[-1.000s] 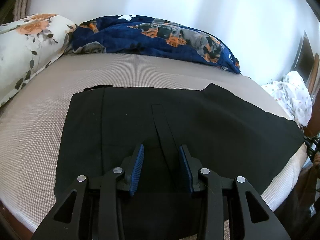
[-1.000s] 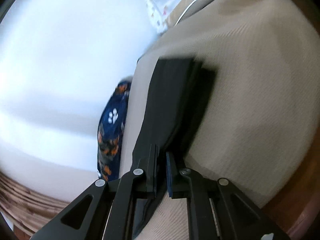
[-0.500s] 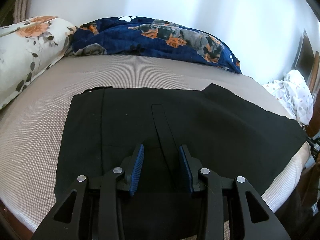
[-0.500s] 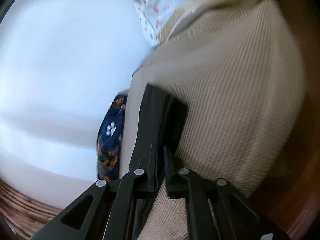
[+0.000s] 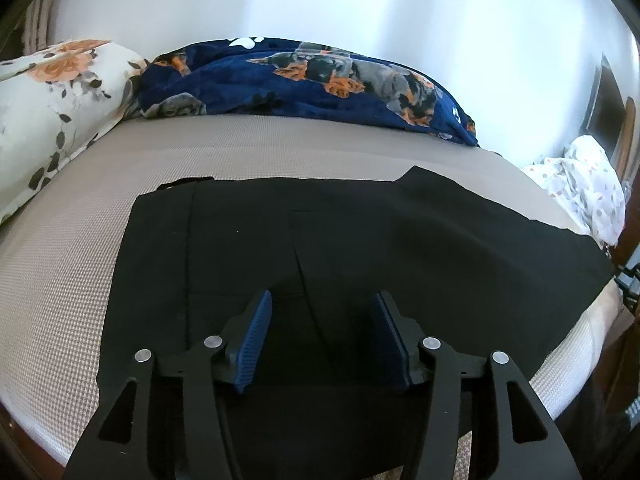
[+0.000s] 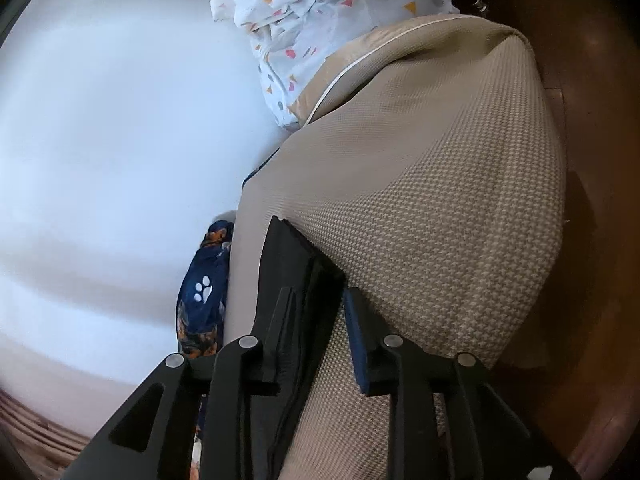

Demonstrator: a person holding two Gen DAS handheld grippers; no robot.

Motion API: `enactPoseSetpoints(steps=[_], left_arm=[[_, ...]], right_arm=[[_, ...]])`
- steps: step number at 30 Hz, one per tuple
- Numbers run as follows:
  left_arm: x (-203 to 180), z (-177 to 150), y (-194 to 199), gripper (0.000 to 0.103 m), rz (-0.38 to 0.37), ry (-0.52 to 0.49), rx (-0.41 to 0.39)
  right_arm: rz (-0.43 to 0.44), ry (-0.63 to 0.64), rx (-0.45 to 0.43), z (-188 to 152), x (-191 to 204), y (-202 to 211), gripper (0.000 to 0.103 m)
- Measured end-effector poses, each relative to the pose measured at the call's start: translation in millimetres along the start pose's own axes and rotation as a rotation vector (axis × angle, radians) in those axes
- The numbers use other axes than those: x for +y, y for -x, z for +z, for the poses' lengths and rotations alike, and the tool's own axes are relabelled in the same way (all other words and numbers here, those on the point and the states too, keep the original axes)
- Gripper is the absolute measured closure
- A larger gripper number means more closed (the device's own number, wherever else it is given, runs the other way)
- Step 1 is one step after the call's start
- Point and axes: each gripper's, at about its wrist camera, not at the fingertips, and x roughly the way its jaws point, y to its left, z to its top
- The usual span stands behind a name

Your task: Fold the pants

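Black fabric pants (image 5: 360, 248) lie flat across the beige woven mattress (image 5: 280, 148), waistband toward the floral pillow (image 5: 48, 104), legs reaching the far edge. The left gripper (image 5: 322, 320) hovers above the pants with its blue-padded fingers (image 5: 256, 328) spread wide, pinching nothing. The right gripper (image 6: 316, 312) sits at the mattress edge, jaws parted, the pants' folded edge (image 6: 288, 264) between them. A navy dog-print blanket (image 5: 304, 76) lies along the white wall (image 5: 320, 0).
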Motion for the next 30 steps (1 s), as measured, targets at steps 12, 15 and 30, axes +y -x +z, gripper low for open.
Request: enactPoseSetpoints(steps=[12, 15, 30], left_arm=[[1.2, 2.5, 1.1, 0.048, -0.009, 0.037, -0.012], [3.2, 2.9, 3.6, 0.048, -0.005, 0.061, -0.02], [127.2, -10.9, 76.2, 0.044, 0.089, 0.33, -0.016]], right_arm=[[0.024, 0.027, 0.007, 2.2, 13.9, -20.3, 0.062], [-0.008, 0.042, -0.014, 1.9, 15.3, -16.5, 0.064], [0.018, 0.087, 0.113, -13.9, 39.9, -50.5, 0.051]])
